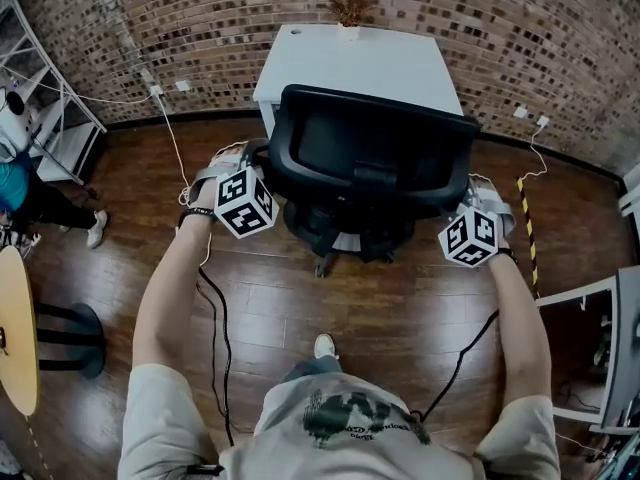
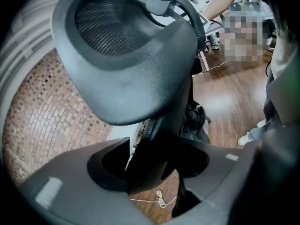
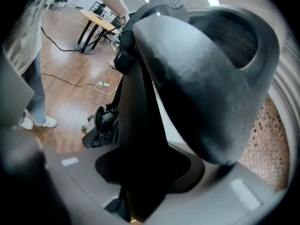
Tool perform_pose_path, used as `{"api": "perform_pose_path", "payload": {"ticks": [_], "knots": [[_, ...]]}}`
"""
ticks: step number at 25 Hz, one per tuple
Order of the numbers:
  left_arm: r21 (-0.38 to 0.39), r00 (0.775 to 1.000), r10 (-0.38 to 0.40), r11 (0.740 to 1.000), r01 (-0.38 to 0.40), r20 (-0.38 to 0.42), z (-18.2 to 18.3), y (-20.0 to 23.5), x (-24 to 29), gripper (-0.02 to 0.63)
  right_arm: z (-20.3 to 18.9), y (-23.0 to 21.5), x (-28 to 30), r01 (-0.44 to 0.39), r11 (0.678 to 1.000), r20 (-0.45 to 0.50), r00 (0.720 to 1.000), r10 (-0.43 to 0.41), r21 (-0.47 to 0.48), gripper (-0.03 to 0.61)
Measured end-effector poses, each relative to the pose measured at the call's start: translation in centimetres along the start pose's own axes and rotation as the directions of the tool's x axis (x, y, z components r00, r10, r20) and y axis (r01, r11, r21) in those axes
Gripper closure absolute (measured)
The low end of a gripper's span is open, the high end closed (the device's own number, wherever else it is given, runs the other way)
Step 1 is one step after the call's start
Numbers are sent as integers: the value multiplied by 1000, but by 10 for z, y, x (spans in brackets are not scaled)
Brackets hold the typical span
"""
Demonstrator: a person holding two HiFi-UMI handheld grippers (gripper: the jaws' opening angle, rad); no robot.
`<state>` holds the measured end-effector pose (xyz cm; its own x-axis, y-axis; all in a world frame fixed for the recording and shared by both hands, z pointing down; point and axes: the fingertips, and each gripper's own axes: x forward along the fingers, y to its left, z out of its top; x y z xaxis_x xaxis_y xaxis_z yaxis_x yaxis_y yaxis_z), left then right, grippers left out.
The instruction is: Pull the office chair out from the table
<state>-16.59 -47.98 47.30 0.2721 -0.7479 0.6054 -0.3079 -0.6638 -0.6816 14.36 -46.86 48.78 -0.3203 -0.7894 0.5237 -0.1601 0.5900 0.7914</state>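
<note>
A black office chair point(image 1: 370, 153) stands with its back toward me, in front of a white table point(image 1: 350, 63) by the brick wall. My left gripper point(image 1: 252, 160) is at the chair's left side and my right gripper point(image 1: 478, 196) at its right side. In the left gripper view, the left gripper point(image 2: 150, 172) is shut on the dark armrest post point(image 2: 164, 139), under the armrest pad point(image 2: 136, 78). In the right gripper view, the right gripper point(image 3: 140, 172) is likewise shut on the other armrest post point(image 3: 138, 116), under its pad point(image 3: 201, 93).
A small dried plant point(image 1: 350, 10) sits at the table's far edge. A white shelf point(image 1: 60, 118) and a person point(image 1: 30, 193) are at the left, with a round wooden table point(image 1: 18, 328) below them. Cables point(image 1: 215, 328) trail across the wooden floor. A white frame point(image 1: 600, 358) stands at the right.
</note>
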Motion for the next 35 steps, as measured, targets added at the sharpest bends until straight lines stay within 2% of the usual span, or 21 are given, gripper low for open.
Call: {"api": "perform_pose_path", "payload": {"ticks": [5, 22, 35], "knots": [[-17, 1000, 7, 1000, -8, -30, -4, -29, -31, 336, 9, 23, -27, -2, 1000, 19, 1000, 2, -12, 407], [-43, 996, 62, 997, -65, -59, 16, -147, -147, 336, 11, 105, -145, -21, 999, 61, 998, 23, -40, 401], [-40, 996, 62, 997, -64, -57, 22, -177, -179, 337, 12, 127, -180, -30, 999, 59, 998, 32, -31, 396]]}}
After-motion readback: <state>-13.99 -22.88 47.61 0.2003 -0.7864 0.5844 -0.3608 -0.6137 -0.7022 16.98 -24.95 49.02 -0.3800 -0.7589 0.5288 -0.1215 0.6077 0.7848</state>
